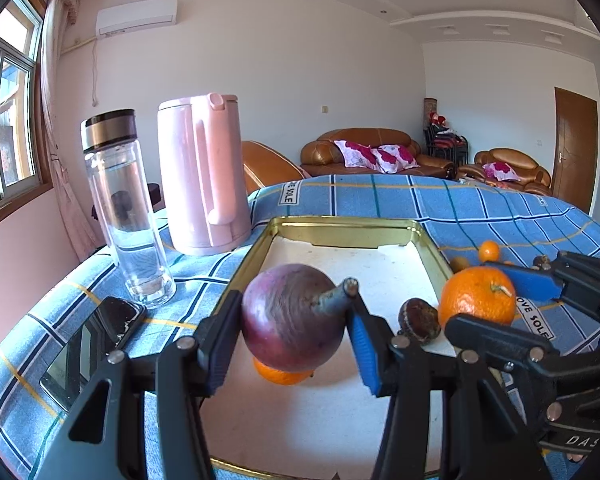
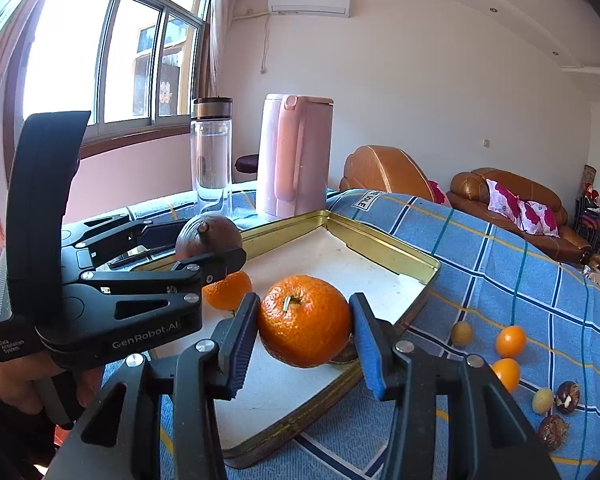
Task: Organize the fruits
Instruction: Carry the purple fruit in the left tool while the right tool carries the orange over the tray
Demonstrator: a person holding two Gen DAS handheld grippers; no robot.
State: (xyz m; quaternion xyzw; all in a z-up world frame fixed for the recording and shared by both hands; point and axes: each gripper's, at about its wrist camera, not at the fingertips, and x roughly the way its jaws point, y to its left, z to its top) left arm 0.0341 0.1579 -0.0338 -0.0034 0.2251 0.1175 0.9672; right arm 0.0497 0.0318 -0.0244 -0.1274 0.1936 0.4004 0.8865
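Note:
My left gripper (image 1: 294, 322) is shut on a round purple fruit (image 1: 292, 316) with a grey stem, held above the white floor of the gold-rimmed tray (image 1: 340, 226). Under it an orange (image 1: 280, 376) lies in the tray. My right gripper (image 2: 304, 326) is shut on a big orange (image 2: 304, 320), held over the tray (image 2: 384, 254) near its right rim. In the left wrist view that orange (image 1: 476, 300) and the right gripper (image 1: 500, 300) show at the right, with a dark brown fruit (image 1: 419, 320) beside them. In the right wrist view the left gripper (image 2: 204, 246) holds the purple fruit (image 2: 208, 236) at the left.
A glass bottle (image 1: 124, 216), a pink kettle (image 1: 204, 176) and a phone (image 1: 100, 340) stand left of the tray on the blue checked cloth. Small orange fruits (image 2: 510, 340), yellowish ones (image 2: 462, 333) and brown ones (image 2: 567, 397) lie on the cloth to the right. A hand (image 2: 16, 384) grips the left handle.

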